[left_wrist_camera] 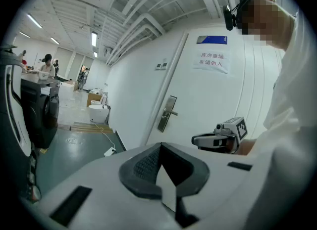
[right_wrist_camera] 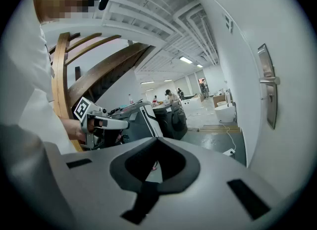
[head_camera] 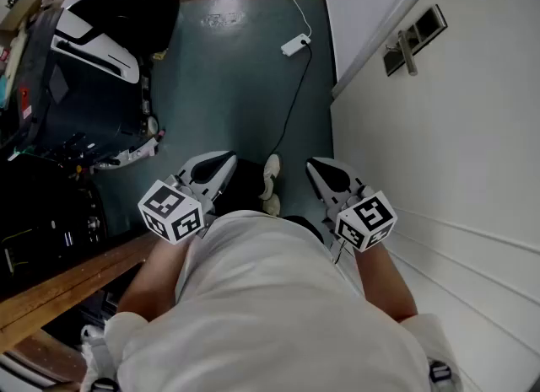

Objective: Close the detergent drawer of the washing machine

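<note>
Standby pose: left gripper (head_camera: 221, 163) and right gripper (head_camera: 321, 168), both closed and empty, held at the waist, likely because washing machine (right_wrist_camera: 175, 118) stands well apart.

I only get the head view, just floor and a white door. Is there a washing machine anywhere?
Observer: Yes. The right gripper view shows a dark front-loading washer, far off.
Operator: Are the grippers holding anything?
Observer: No. In their own views the left gripper and the right gripper are each closed on nothing.
Operator: Is anything stuck on the door?
Observer: The left gripper view shows a sign with red writing on it, under a blue plate.
</note>
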Action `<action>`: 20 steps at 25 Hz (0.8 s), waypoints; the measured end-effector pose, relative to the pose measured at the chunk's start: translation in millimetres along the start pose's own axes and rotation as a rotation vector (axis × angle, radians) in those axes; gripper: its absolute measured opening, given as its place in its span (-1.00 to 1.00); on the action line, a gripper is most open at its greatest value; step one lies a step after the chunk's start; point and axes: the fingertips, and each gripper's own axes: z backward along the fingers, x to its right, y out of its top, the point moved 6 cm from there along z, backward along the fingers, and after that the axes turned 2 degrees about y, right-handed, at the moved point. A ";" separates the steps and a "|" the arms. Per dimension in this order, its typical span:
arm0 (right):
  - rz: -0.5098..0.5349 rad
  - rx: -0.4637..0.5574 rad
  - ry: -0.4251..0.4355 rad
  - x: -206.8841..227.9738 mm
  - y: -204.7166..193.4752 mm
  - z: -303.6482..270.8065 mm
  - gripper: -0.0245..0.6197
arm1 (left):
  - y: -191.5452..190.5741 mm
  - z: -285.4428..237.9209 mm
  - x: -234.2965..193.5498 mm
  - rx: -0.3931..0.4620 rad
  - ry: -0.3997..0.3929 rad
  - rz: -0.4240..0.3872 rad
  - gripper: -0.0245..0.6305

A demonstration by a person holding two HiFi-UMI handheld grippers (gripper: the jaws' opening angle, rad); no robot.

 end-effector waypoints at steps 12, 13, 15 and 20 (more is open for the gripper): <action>0.022 -0.040 0.000 21.8 13.6 -27.6 -0.91 | 13.9 -22.0 -27.4 0.017 -0.008 -0.004 -0.94; 0.020 -0.045 0.006 24.3 16.6 -35.2 -0.91 | 15.8 -22.4 -33.5 0.021 -0.009 0.001 -0.94; 0.018 -0.050 0.027 29.3 23.3 -53.1 -0.91 | 20.1 -21.8 -48.1 0.033 -0.012 0.021 -0.94; 0.031 -0.069 0.067 49.1 44.7 -108.6 -0.91 | 35.3 -23.1 -96.1 0.064 0.020 0.052 -0.94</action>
